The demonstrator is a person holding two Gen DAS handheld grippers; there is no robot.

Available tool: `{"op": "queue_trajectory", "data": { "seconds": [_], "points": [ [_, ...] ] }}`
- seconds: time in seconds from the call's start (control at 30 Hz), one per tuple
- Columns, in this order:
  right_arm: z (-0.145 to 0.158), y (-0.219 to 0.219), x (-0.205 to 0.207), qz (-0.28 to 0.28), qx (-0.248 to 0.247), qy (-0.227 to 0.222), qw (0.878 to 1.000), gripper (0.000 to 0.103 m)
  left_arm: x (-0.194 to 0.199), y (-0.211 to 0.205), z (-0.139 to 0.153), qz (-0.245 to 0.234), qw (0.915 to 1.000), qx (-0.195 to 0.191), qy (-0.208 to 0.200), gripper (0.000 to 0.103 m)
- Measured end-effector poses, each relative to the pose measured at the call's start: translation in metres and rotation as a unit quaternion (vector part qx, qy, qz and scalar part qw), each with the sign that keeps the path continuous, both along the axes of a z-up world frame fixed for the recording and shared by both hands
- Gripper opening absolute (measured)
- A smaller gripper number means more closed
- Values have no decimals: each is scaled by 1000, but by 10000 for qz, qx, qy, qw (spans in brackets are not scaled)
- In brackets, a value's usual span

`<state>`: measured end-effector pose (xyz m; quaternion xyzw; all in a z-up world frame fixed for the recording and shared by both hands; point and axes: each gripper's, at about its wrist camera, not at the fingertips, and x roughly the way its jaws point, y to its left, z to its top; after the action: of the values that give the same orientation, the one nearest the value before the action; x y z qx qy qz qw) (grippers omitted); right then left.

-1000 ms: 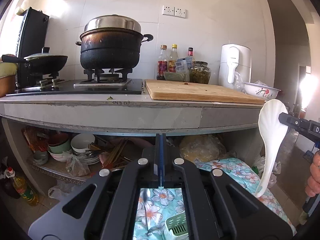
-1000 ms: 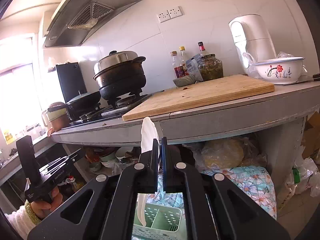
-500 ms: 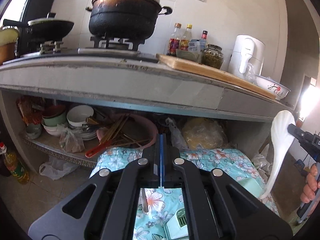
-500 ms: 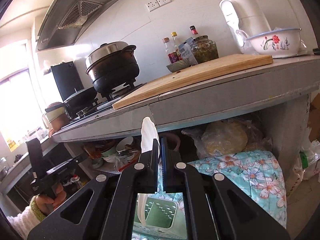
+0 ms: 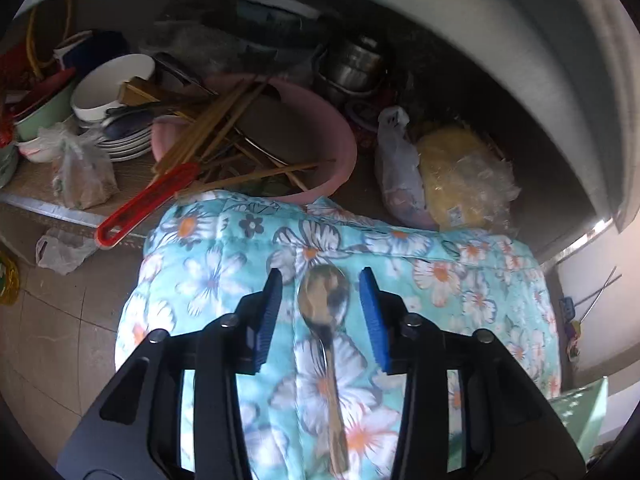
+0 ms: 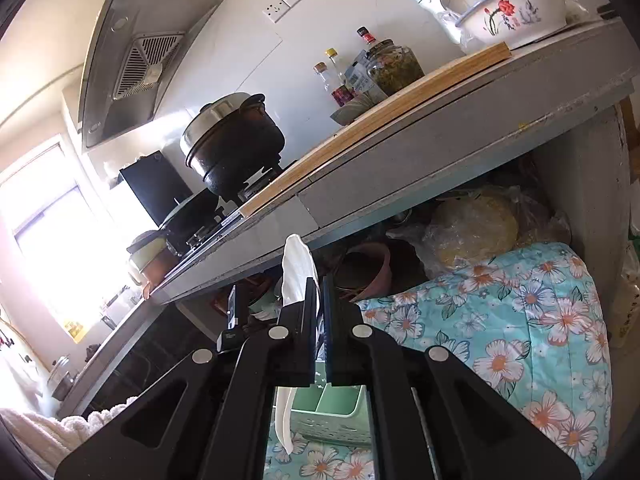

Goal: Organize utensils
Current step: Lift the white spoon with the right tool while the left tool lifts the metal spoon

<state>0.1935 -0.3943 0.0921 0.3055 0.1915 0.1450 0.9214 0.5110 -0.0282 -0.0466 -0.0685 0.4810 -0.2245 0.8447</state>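
A metal spoon [image 5: 326, 320] lies on a turquoise flowered cloth [image 5: 224, 264], bowl pointing away from me. My left gripper [image 5: 320, 280] points down at it with the jaws opening; the spoon's bowl lies between the blue pads [image 5: 370, 312], which stand clear of it. In the right wrist view my right gripper [image 6: 320, 280] is shut on a white ceramic spoon [image 6: 296, 268], whose bowl sticks up past the fingers and whose handle hangs below. A pale green slotted utensil holder [image 6: 332, 412] sits on the flowered cloth [image 6: 520, 320] just under that gripper. A corner of the holder [image 5: 580, 408] shows at the lower right in the left wrist view.
A pink basin [image 5: 304, 136] with chopsticks and a red-handled tool [image 5: 148, 200] sits on the shelf behind the cloth, next to stacked bowls [image 5: 108, 92] and plastic bags [image 5: 464, 176]. The grey counter edge [image 6: 440, 148] overhangs, carrying a cutting board, pot, jars and a flowered bowl [image 6: 512, 8].
The left gripper has dropped below the counter and tipped down over the metal spoon, and its jaws have parted from shut. The right gripper has sunk a little and rolled, still gripping the white spoon.
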Motion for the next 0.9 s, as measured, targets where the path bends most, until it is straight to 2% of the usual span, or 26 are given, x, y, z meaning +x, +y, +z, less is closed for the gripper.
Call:
{"op": "queue_trajectory", "data": {
  "seconds": [0.2,0.33,0.47,0.53,0.6,0.7,0.9],
  "points": [
    [-11,-6,9,-4,10,110,9999,3,24,-23,-22,-337,9979,517,177,40],
    [-16,-8,16,8,14,152,9999,3,24,-28,-25,-446,9974,544,175,39],
    [-20,-10,21,28,73,176,9998,3,17,-37,-27,-703,9950,694,175,28],
    [-22,-10,22,24,75,174,9998,3,12,-44,-26,-815,9925,905,93,15],
    [-24,-10,23,43,123,188,9997,3,7,-47,-25,-869,9907,1045,36,9],
    [-24,-9,23,70,133,185,9997,3,-1,-47,-19,-893,9900,1083,-101,3],
    [-11,-4,14,74,103,63,9999,3,-27,-43,-2,-870,9872,1280,-383,1]
  ]
}}
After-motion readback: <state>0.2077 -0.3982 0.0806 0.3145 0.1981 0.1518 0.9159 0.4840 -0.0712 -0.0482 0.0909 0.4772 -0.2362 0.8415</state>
